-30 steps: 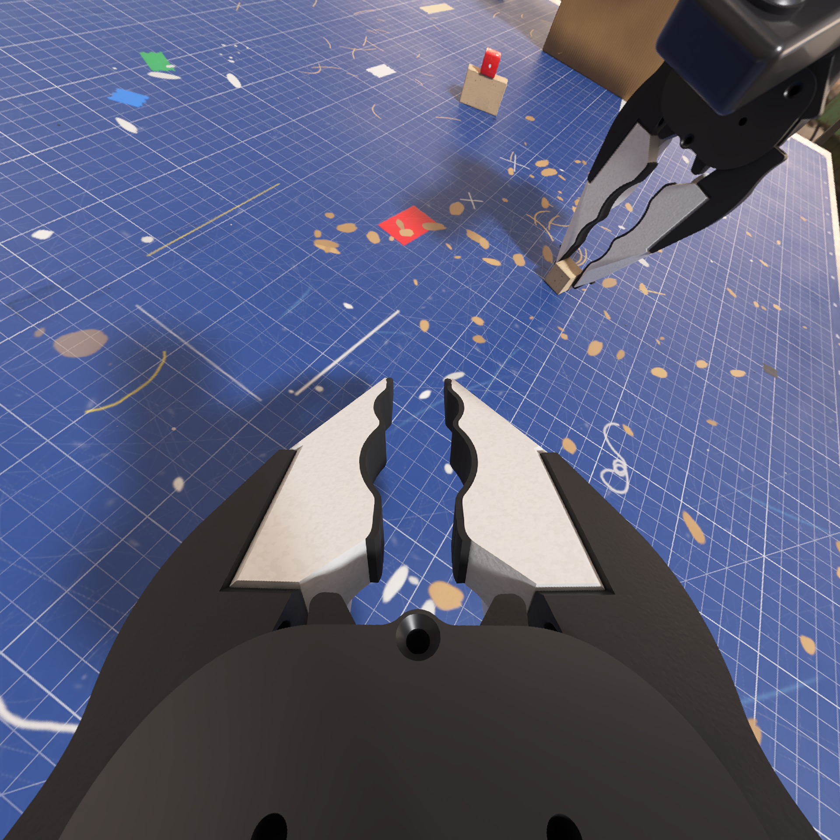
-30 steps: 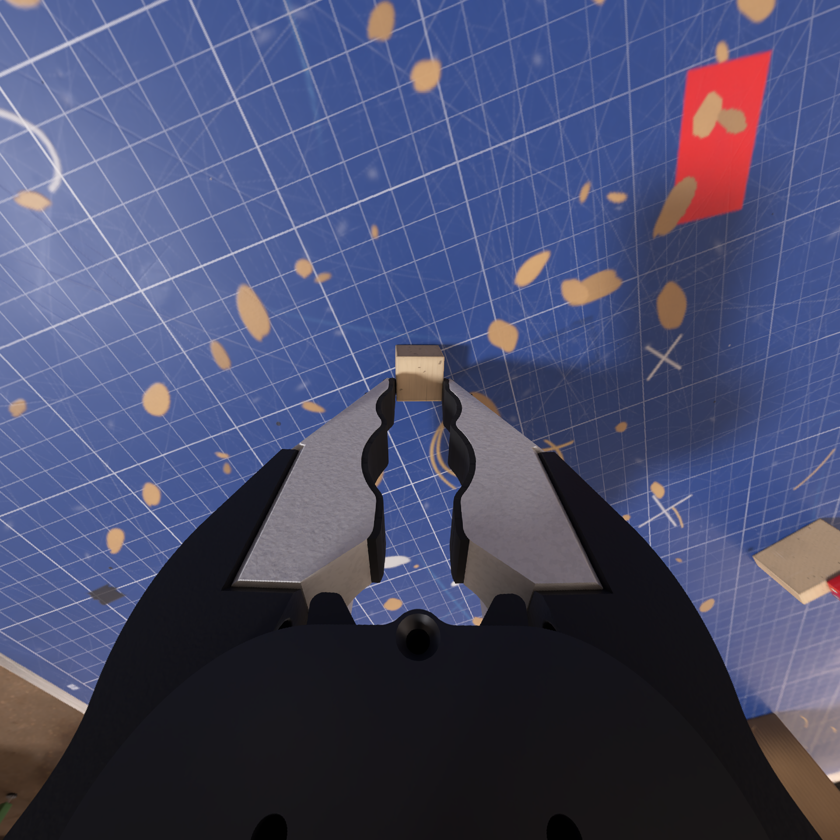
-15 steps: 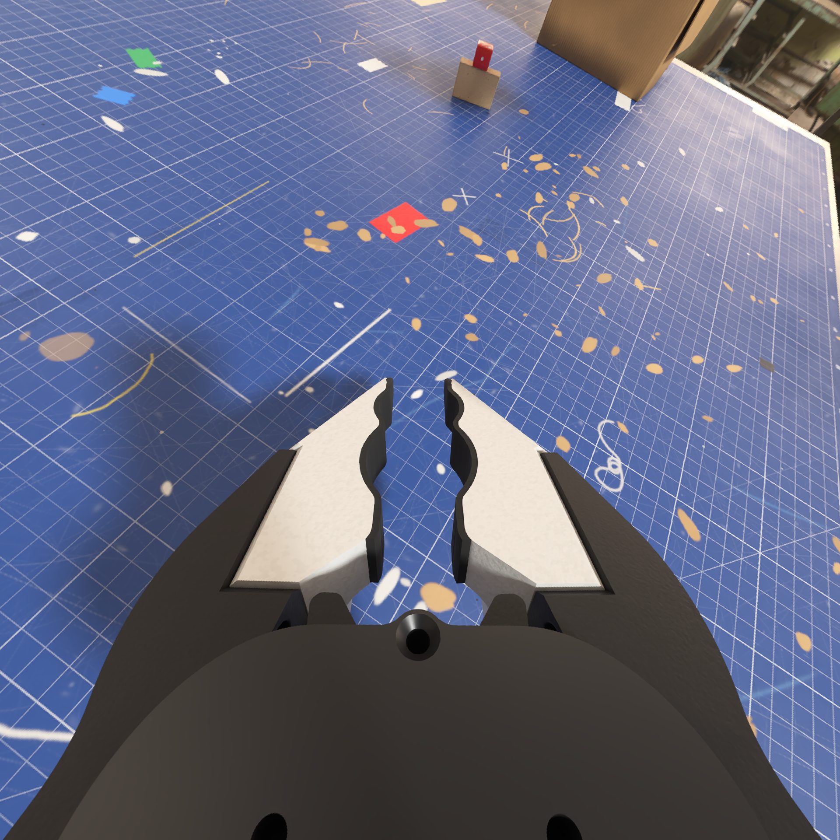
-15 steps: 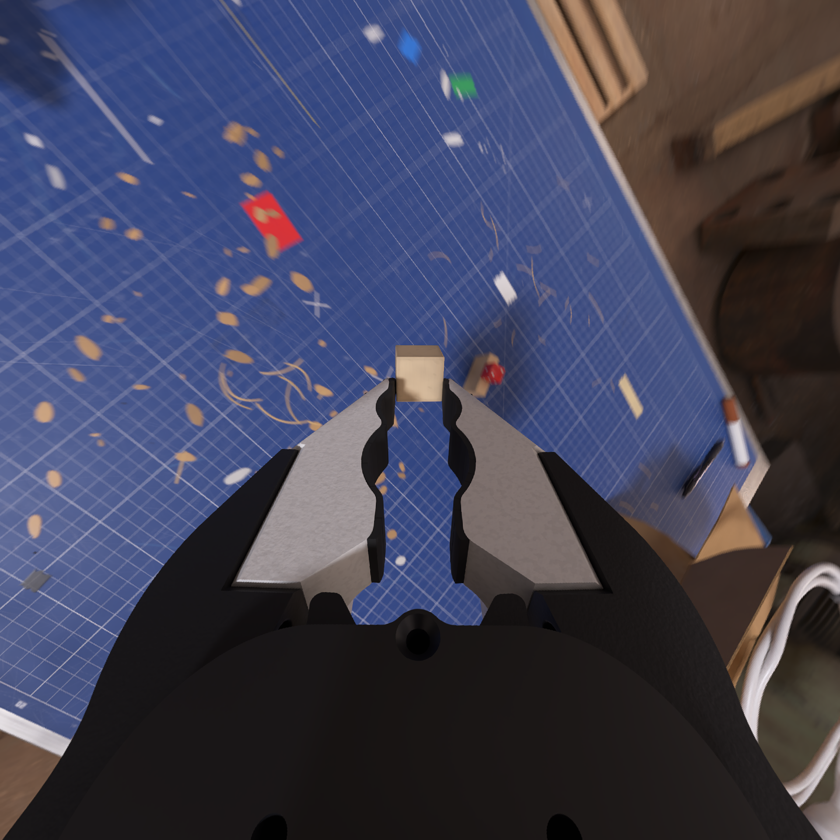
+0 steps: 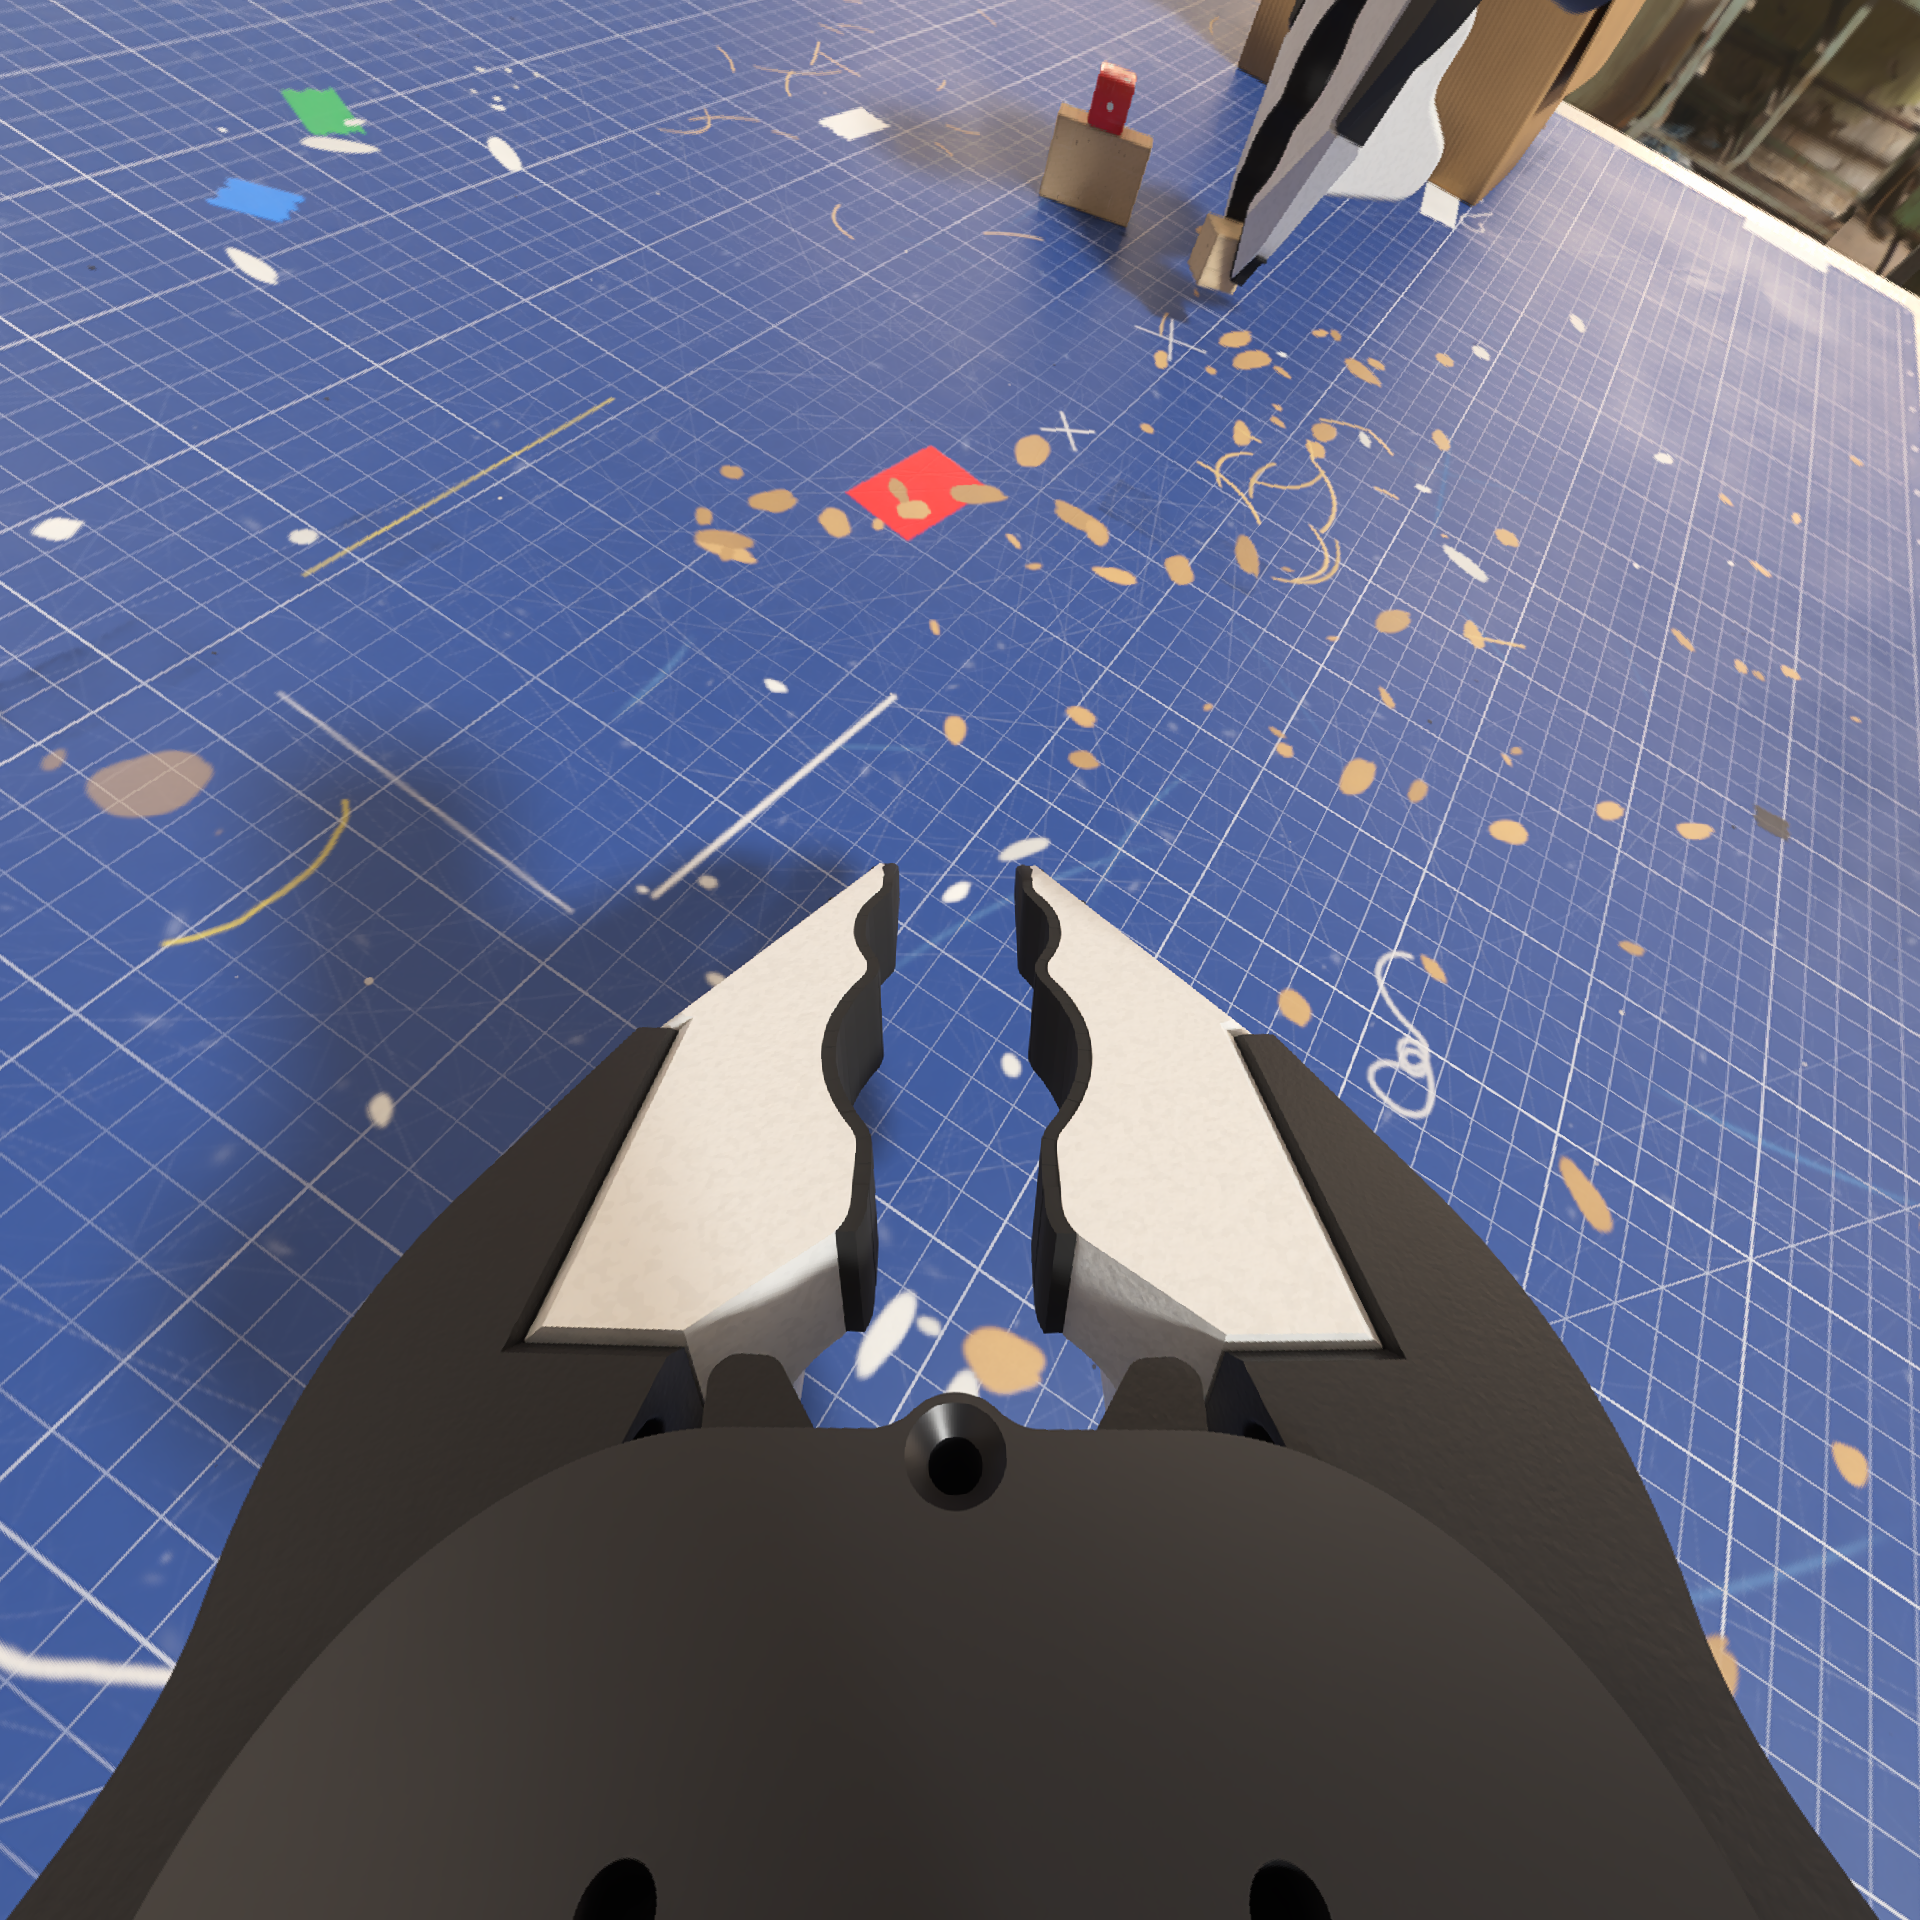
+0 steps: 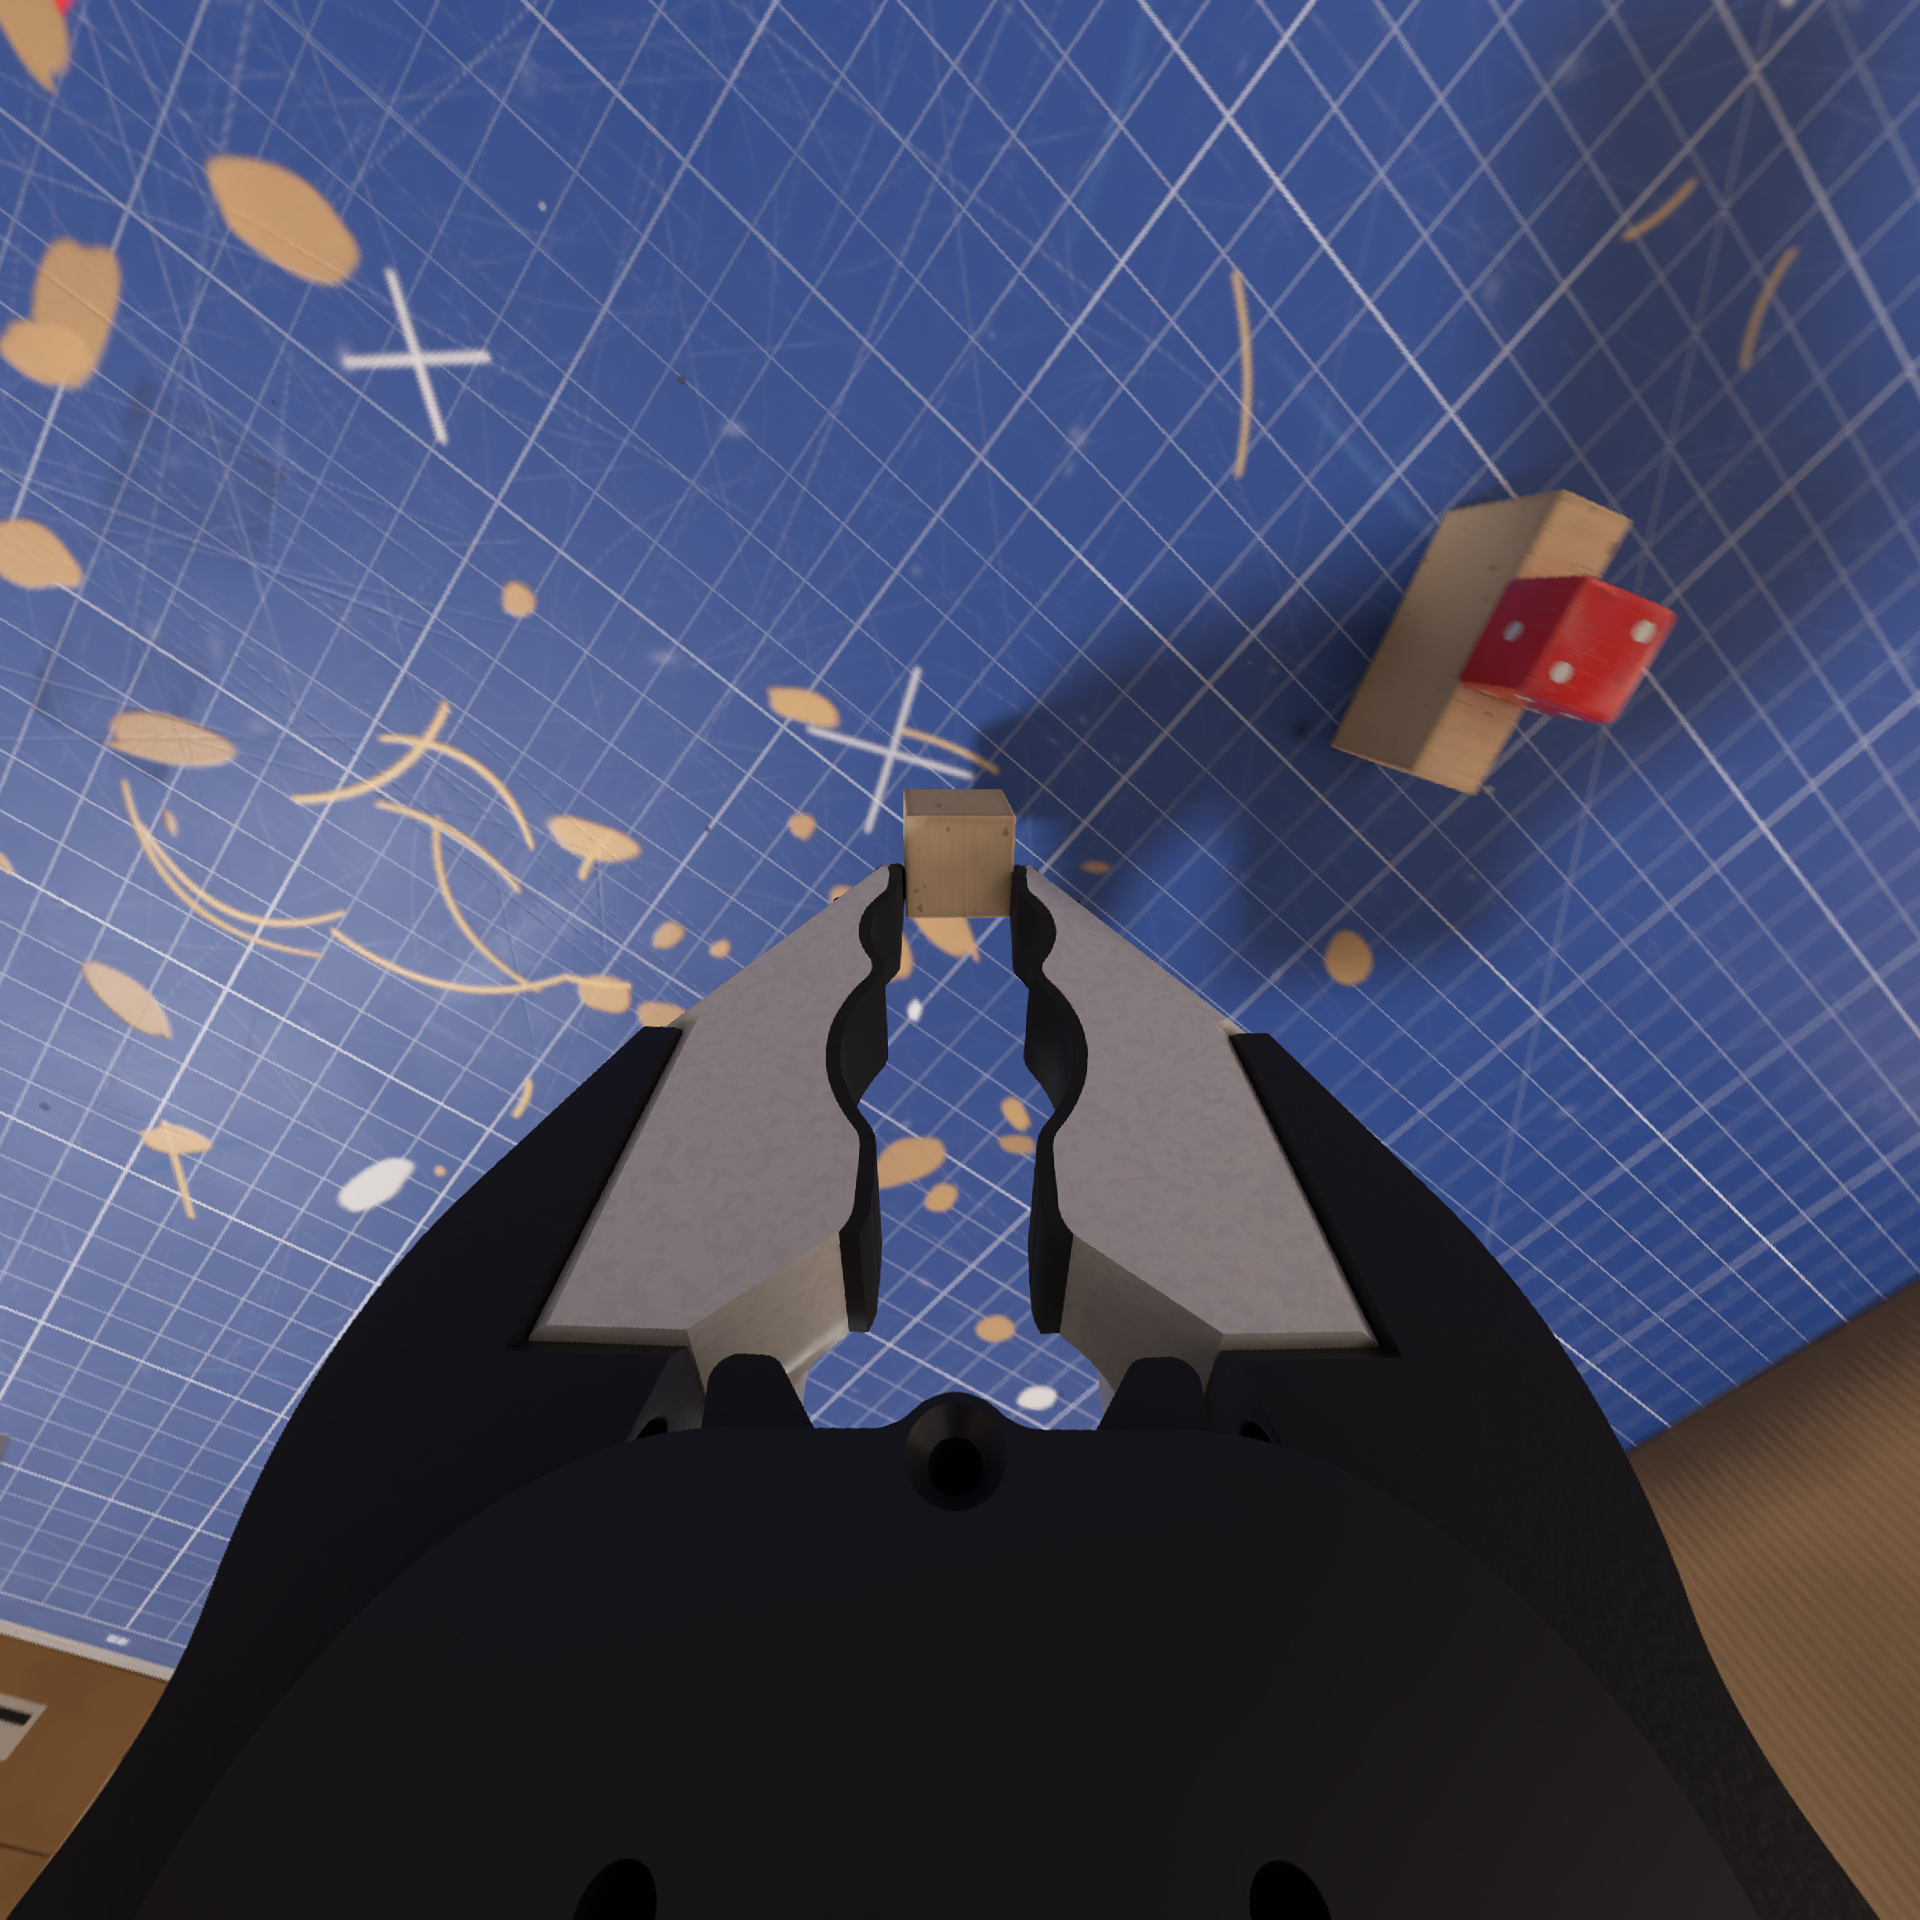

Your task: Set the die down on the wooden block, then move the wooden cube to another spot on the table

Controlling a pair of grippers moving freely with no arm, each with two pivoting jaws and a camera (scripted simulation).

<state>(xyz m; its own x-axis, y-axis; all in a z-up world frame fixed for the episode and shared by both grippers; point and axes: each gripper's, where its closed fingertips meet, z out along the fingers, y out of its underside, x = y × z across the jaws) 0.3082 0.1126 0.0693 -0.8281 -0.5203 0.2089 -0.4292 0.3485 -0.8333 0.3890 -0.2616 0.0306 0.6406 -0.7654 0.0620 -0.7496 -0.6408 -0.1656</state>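
Note:
My right gripper [image 6: 957, 888] is shut on the small wooden cube [image 6: 958, 864], held at its fingertips low over the blue mat. In the left wrist view the right gripper [image 5: 1236, 265] stands far off with the cube [image 5: 1212, 252] at the mat. The red die [image 6: 1564, 646] rests on the flat wooden block [image 6: 1455, 634], to the right of the cube. Both show in the left wrist view, die [image 5: 1112, 99] on block [image 5: 1096, 166], just left of the cube. My left gripper [image 5: 954, 883] is open and empty, over the near mat.
A brown cardboard box [image 5: 1507, 114] stands at the far right behind the right gripper, also at the lower right in the right wrist view [image 6: 1787, 1538]. The mat [image 5: 520, 623] bears a red patch [image 5: 914, 488], paint specks and tape bits. The mat's right edge [image 5: 1766, 239] is near.
The right gripper lifted the cube from the spotted middle of the mat, carried it across, and now holds it low beside the block with the die. The left gripper stayed put.

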